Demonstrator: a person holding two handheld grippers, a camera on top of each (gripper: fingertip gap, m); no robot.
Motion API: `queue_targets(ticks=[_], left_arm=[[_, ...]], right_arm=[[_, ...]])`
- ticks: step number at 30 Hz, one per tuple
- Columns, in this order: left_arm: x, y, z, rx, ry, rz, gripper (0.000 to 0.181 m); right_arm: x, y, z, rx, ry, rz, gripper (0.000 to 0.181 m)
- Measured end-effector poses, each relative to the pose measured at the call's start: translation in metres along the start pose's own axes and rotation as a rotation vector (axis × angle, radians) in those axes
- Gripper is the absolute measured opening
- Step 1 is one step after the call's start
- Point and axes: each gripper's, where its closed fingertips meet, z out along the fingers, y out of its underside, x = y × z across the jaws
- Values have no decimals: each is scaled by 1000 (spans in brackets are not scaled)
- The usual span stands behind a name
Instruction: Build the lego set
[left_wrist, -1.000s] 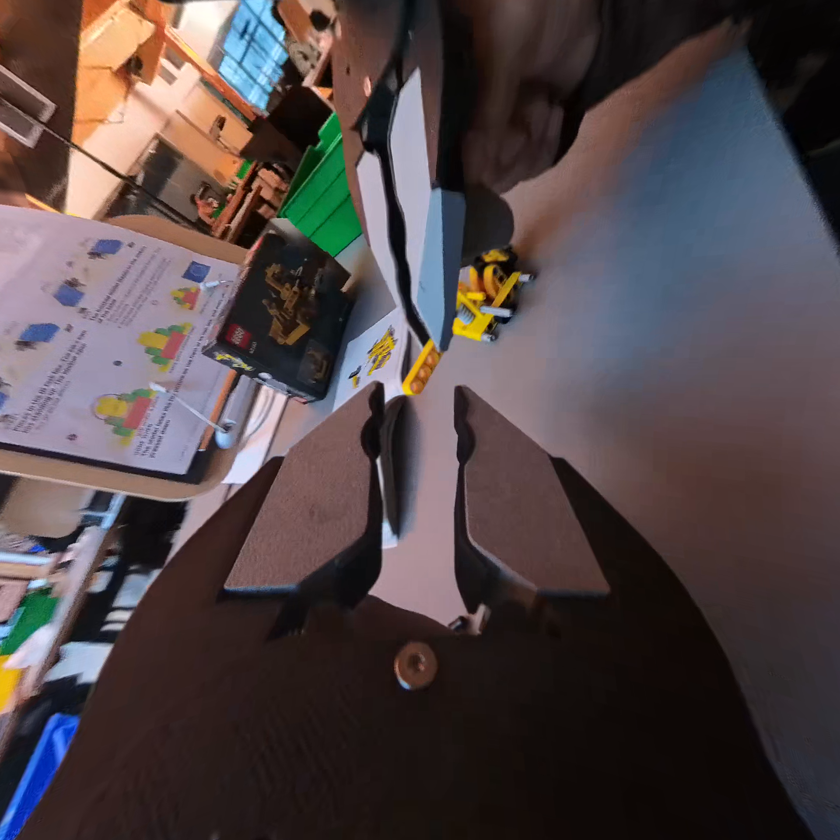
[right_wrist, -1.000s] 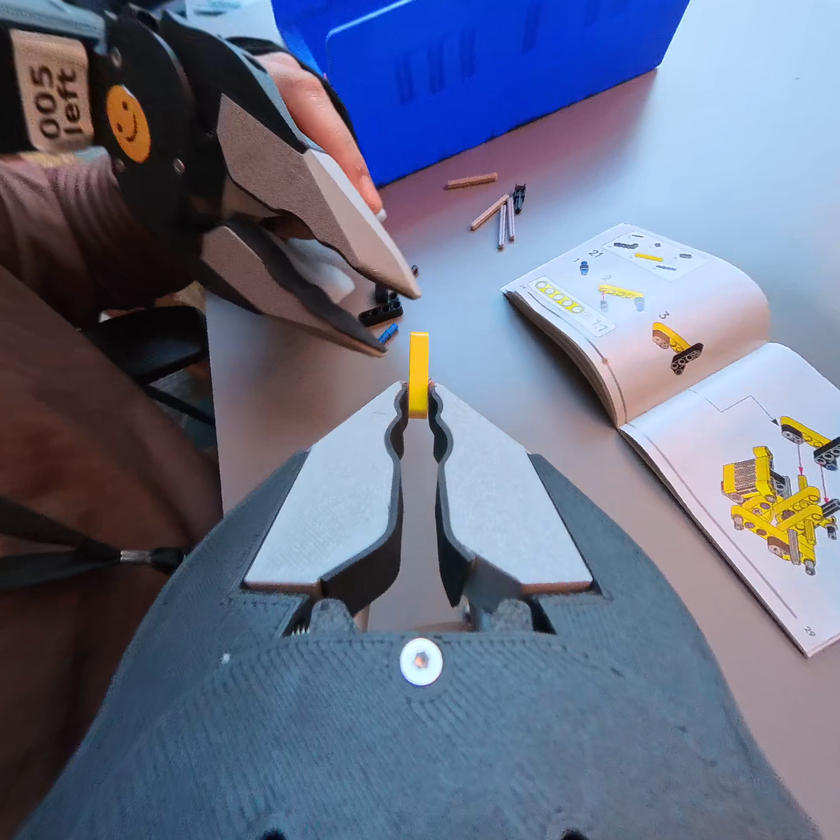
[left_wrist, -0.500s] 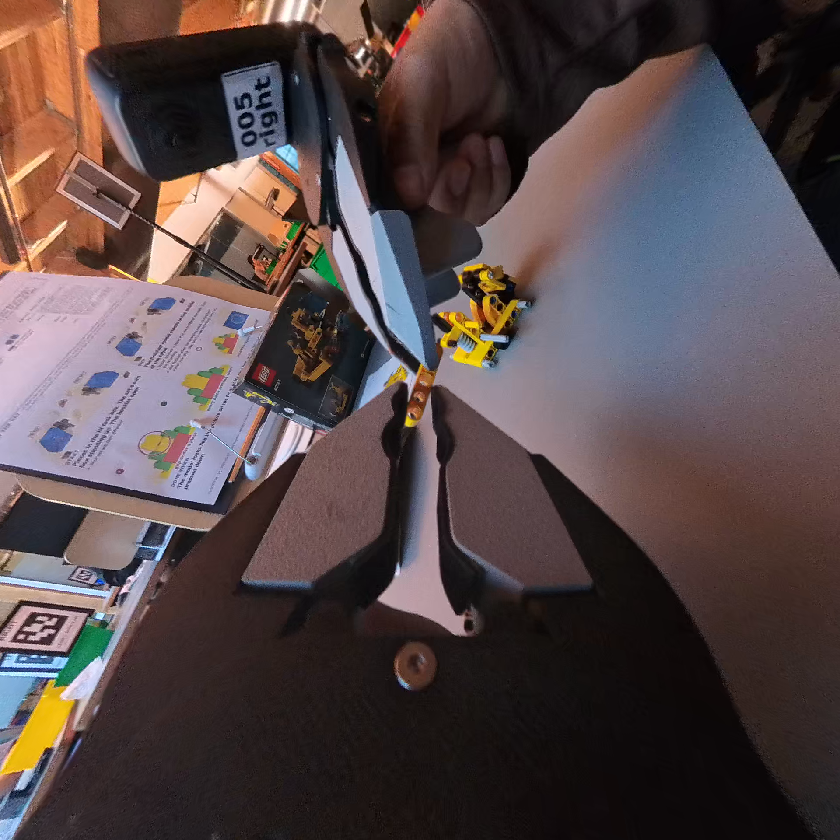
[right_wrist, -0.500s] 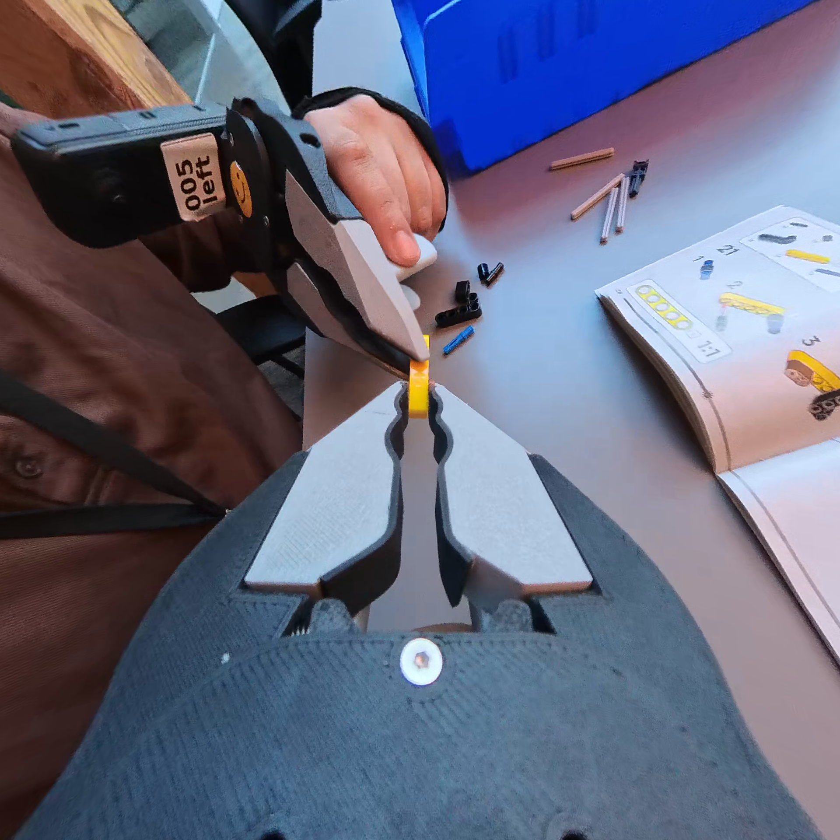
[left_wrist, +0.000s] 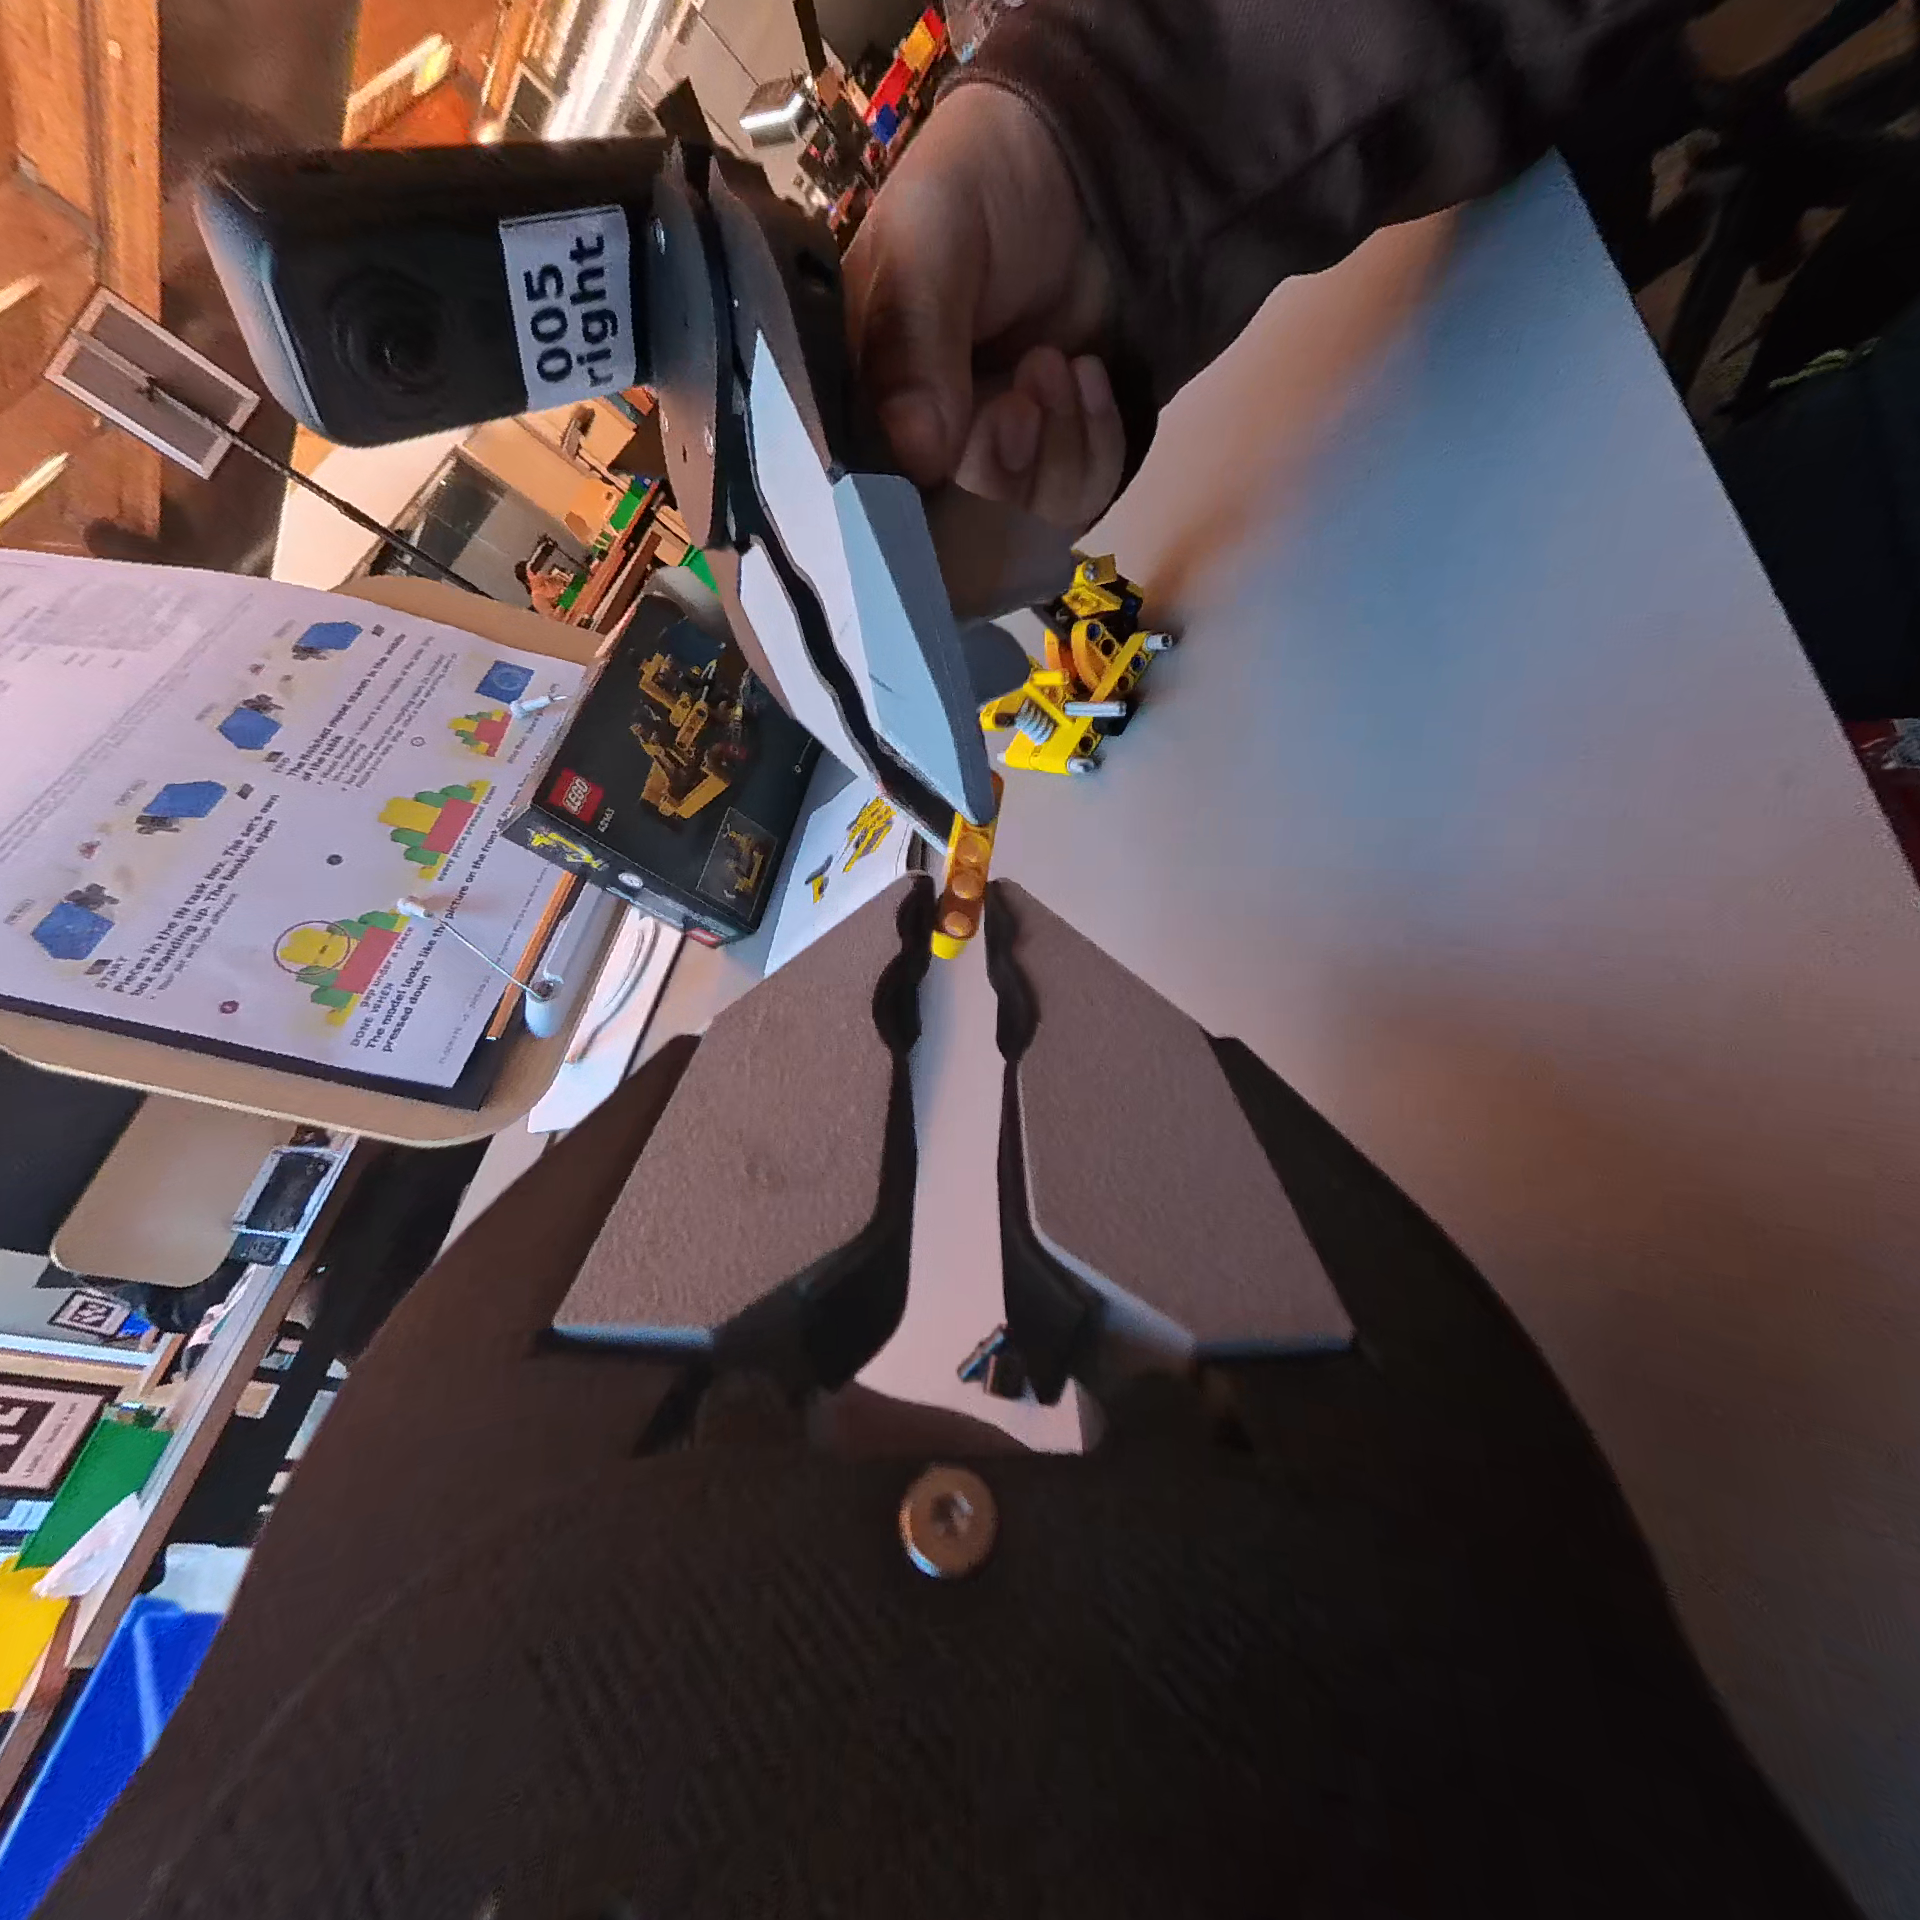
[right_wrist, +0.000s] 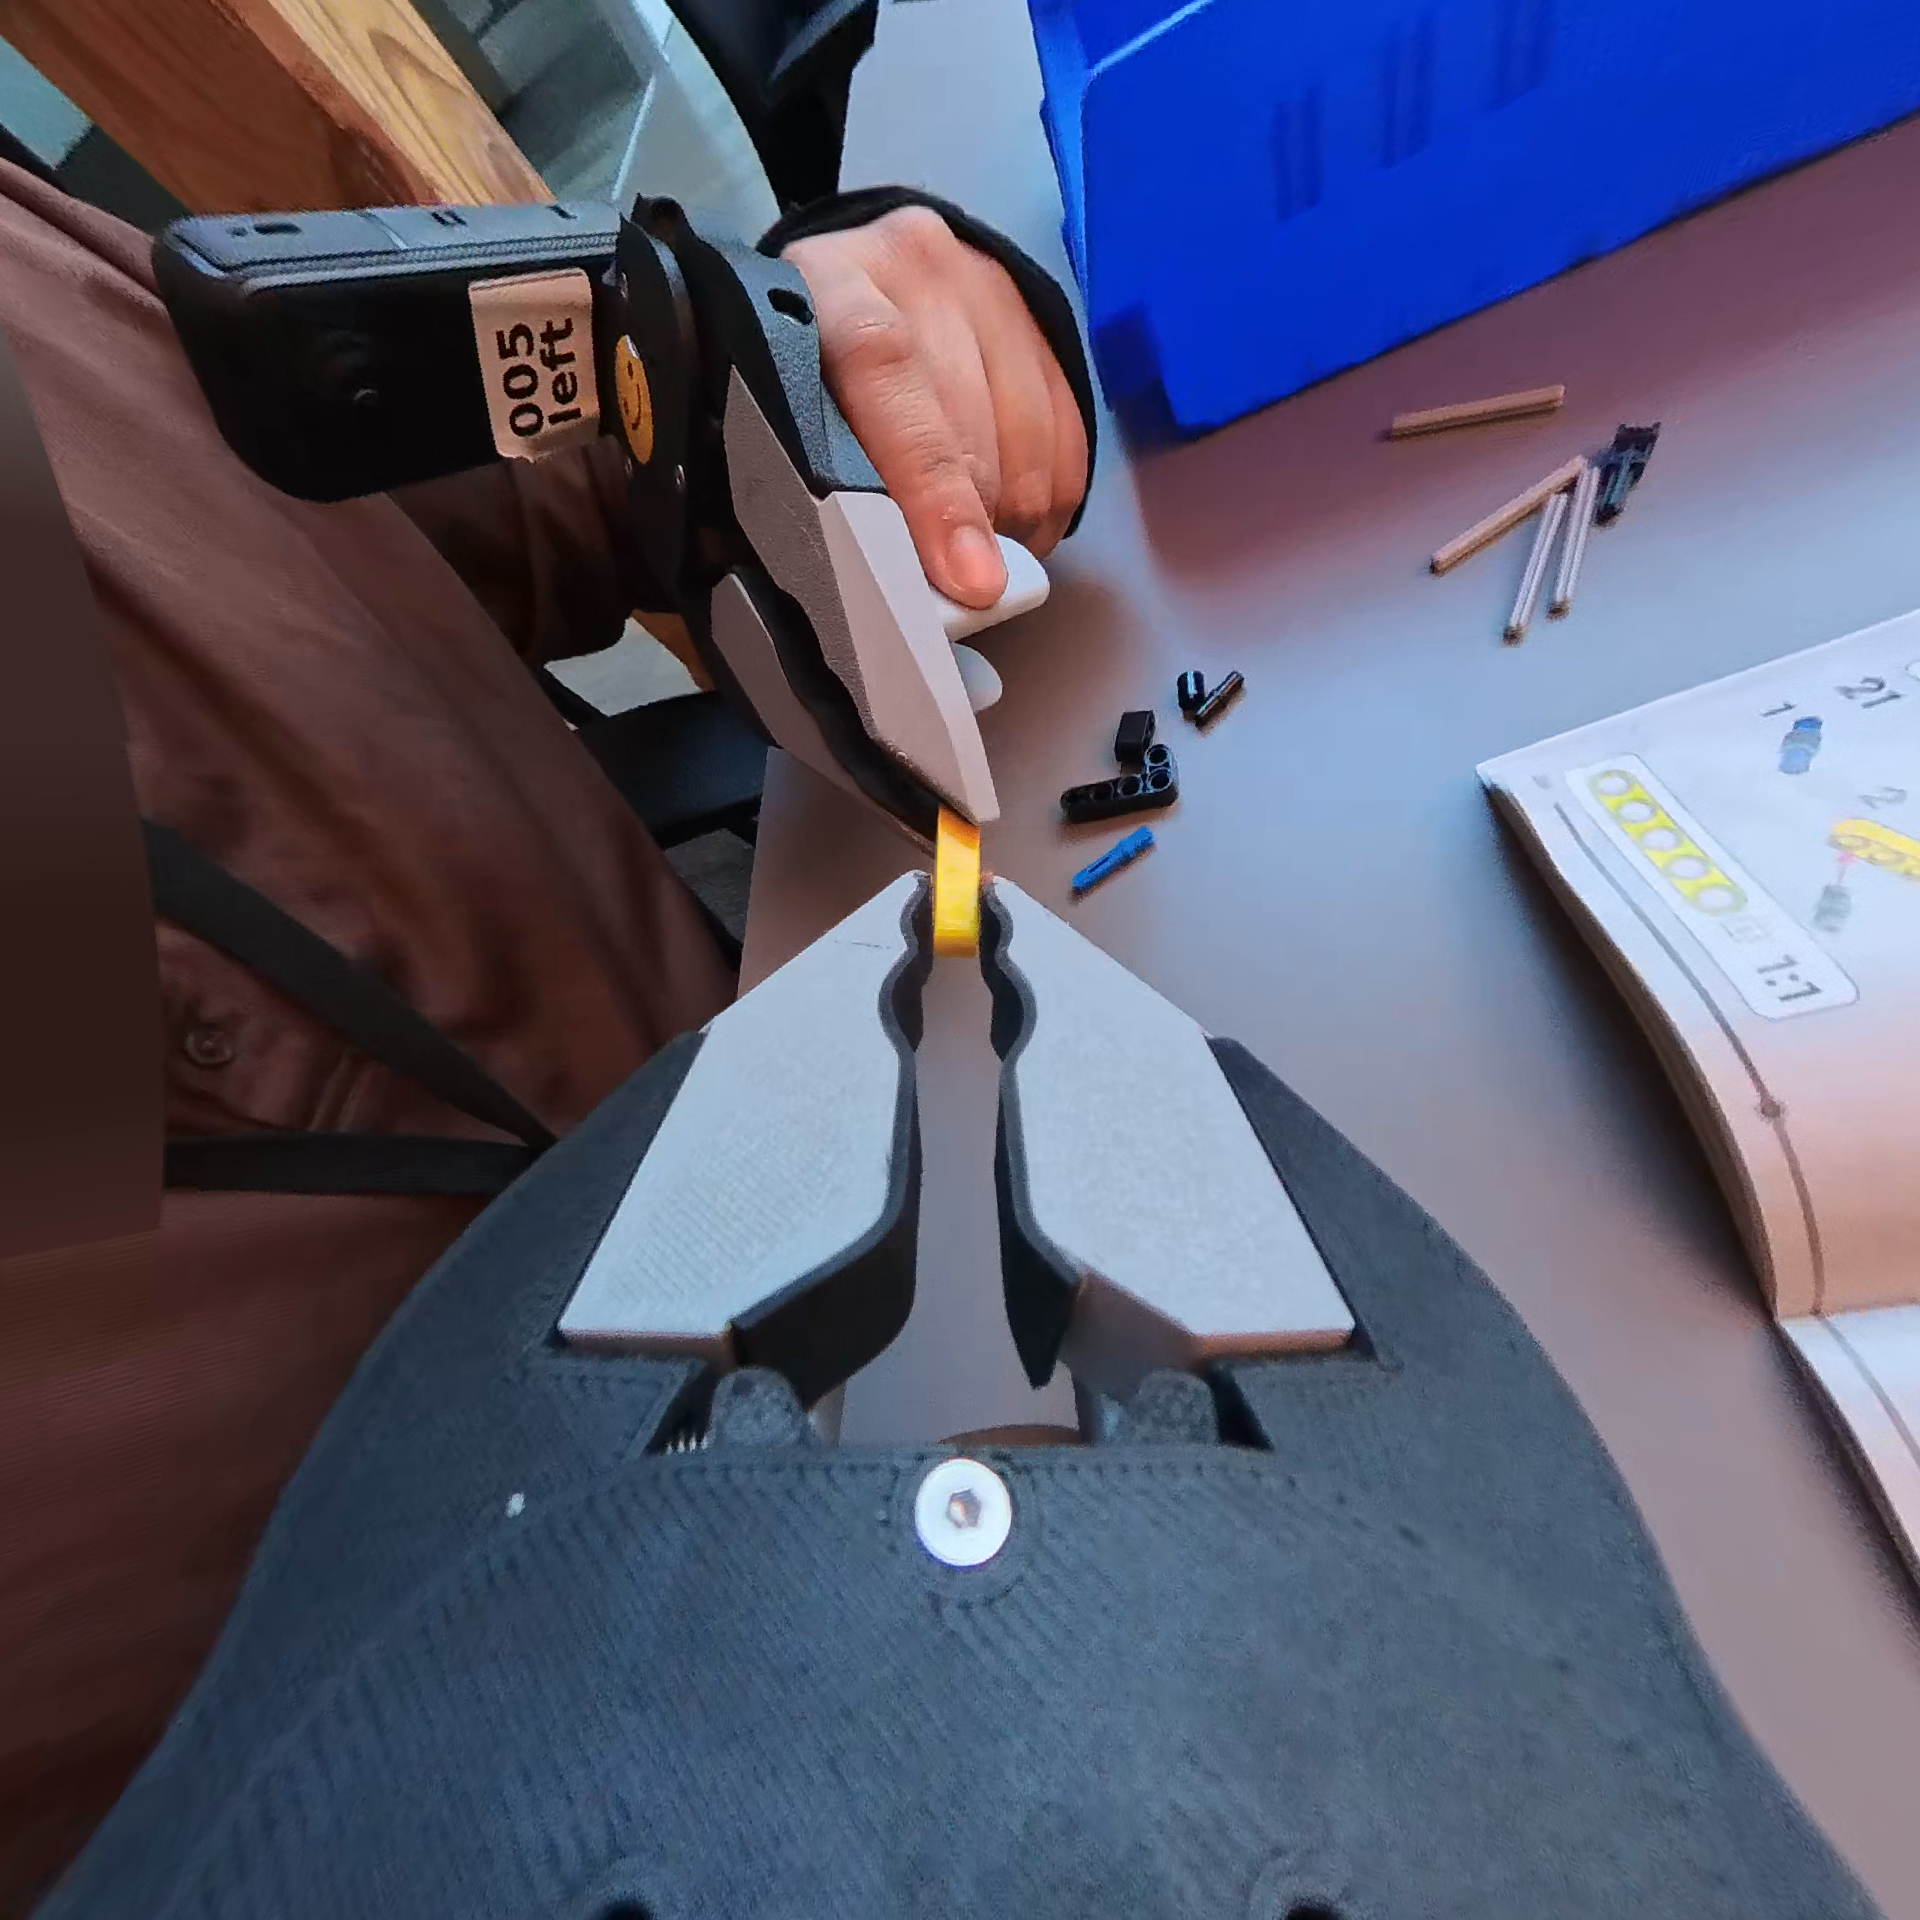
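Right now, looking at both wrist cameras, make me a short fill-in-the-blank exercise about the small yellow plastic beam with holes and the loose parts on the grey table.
1. The small yellow plastic beam with holes is pinched by ____ grippers at once.
2. The short blue plastic pin lies on the grey table beside a ____ L-shaped beam.
3. The open paper instruction booklet lies in front of a ____ plastic bin.

Missing words: both; black; blue

Blue plastic bin (right_wrist: 1455, 187), wooden post (right_wrist: 312, 94), illustrated sheet (left_wrist: 260, 810) on a clipboard, grey table (left_wrist: 1507, 935)
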Motion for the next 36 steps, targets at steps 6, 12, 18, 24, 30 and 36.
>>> queue_targets(ticks=[6, 12, 18, 24, 30, 36], left_arm=[[-14, 25, -4, -123, -36, -70, 5], [-8, 40, -1, -208, 18, -179, 5], [-3, 43, 1, -226, 40, -172, 5], [1, 42, 2, -210, 79, -218, 5], [1, 35, 1, -177, 91, -235, 5], [-1, 24, -4, -100, 115, -265, 5]], right_arm=[[36, -10, -4, -49, 362, -238, 25], [28, -17, 7, -18, 468, -519, 20], [32, -5, 15, -72, 474, -590, 8], [41, 5, 17, -131, 534, -660, 6], [38, 5, 16, -142, 569, -715, 5], [37, 7, 17, -166, 585, -756, 5]])
